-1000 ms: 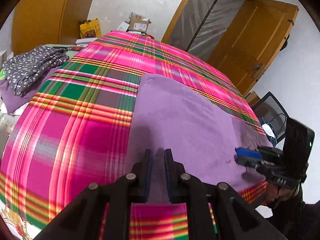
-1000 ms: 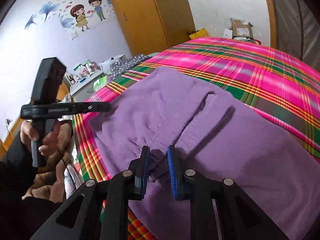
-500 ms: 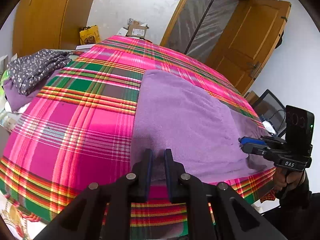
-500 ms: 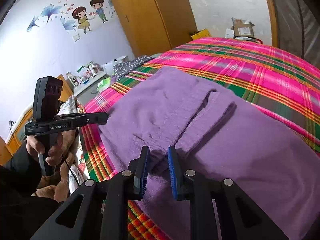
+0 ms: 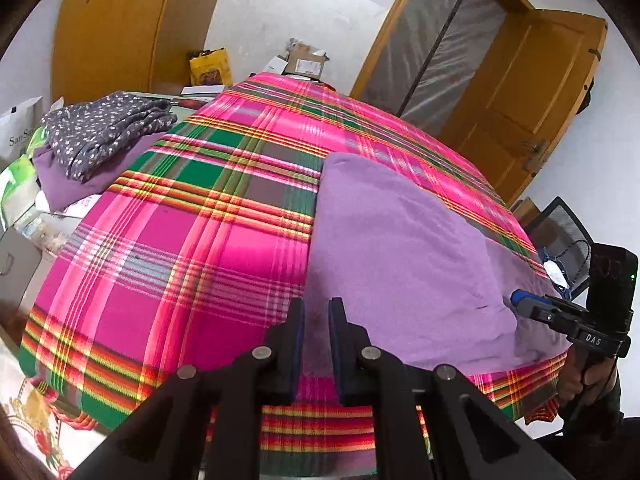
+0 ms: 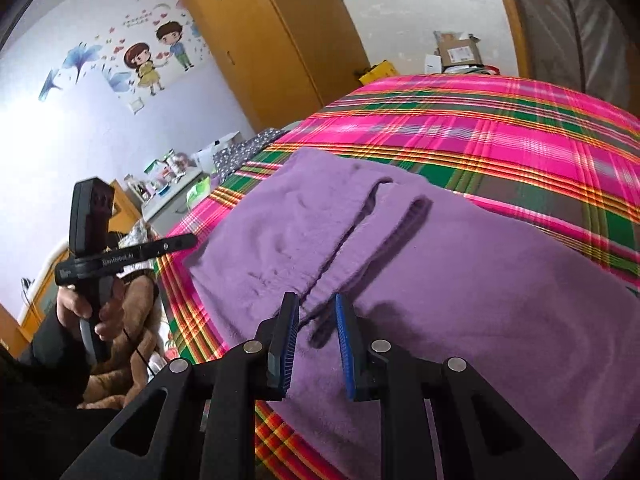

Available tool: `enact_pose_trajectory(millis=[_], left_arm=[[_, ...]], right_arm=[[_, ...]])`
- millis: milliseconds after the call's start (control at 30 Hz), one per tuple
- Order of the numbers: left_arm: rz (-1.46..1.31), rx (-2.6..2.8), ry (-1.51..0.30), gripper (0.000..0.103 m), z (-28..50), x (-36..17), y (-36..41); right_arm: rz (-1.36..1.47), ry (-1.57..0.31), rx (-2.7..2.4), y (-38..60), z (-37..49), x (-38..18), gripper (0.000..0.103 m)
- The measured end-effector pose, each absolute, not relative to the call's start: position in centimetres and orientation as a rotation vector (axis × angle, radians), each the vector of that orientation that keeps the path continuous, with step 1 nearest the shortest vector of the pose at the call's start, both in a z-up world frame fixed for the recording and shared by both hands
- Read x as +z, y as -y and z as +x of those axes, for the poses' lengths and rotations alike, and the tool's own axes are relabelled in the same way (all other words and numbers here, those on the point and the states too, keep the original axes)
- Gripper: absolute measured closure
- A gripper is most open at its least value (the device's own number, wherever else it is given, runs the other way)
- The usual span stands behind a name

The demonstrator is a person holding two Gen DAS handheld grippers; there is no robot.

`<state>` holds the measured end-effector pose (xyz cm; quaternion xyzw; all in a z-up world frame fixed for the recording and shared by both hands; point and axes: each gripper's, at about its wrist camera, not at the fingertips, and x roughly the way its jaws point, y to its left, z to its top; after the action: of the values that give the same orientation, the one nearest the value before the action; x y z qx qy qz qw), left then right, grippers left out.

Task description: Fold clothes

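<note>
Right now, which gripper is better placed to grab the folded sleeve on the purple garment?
Right. The right gripper sits directly over the sleeve of the purple garment, while the left gripper is at its other edge.

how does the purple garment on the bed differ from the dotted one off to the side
The purple garment is plain and spread flat on the plaid bedspread; the dotted garment is dark grey with small white spots. It lies bunched in a heap beside the bed, on another purple cloth. Both look like soft fabric.

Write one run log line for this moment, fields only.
stage: folding | item: purple fleece garment flat on plaid bedspread | left hand-held gripper: at near hem | right hand-held gripper: over garment
</note>
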<state>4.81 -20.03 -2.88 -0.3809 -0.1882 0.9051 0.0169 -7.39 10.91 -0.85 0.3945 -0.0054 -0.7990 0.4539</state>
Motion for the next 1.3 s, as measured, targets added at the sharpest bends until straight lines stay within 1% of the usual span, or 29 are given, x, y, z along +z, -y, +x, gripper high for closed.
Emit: enact_pose_trajectory(millis=[267, 400, 467, 567, 733, 767, 800, 867, 1033, 1300], left_arm=[[-1.188, 2.765, 0.562, 0.091, 4.8, -3.9, 19.1], [-1.178, 2.773, 0.521, 0.091, 4.8, -3.0, 18.3], [-1.136, 2.761, 0.487, 0.091, 4.6, -2.1, 17.1], [-1.077, 2.704, 0.495, 0.091, 3.7, -1.5, 15.2], [-1.060, 2.582, 0.415, 0.090, 2.2, -1.7, 10.4], [-1.075, 2.560, 0.395, 0.090, 1.8, -2.1, 9.7], [-1.096, 2.548, 0.378, 0.090, 1.6, -2.6, 9.3], [-1.160, 2.536, 0.360, 0.090, 1.1, -3.8, 8.8], [-1.144, 2.544, 0.381, 0.090, 1.2, -3.3, 9.0], [-1.108, 2.567, 0.285, 0.090, 0.1, -1.4, 6.3]], right_arm=[[0.993, -0.005, -1.935, -10.4, -7.2, -1.2, 0.083], [0.997, -0.017, -1.936, -10.5, -7.0, -1.4, 0.083], [0.979, -0.010, -1.944, -10.8, -6.9, -1.1, 0.083], [0.962, -0.002, -1.965, -11.1, -7.0, -0.7, 0.083], [0.973, 0.017, -2.011, -12.1, -7.1, -0.6, 0.083], [0.976, 0.021, -2.019, -12.3, -7.1, -0.7, 0.081], [0.978, 0.029, -2.030, -12.6, -7.2, -0.7, 0.074], [0.987, 0.049, -2.051, -13.4, -7.3, -0.8, 0.066], [0.991, 0.114, -2.113, -15.8, -7.7, -0.7, 0.065], [0.995, 0.271, -2.243, -21.1, -8.7, -0.3, 0.064]])
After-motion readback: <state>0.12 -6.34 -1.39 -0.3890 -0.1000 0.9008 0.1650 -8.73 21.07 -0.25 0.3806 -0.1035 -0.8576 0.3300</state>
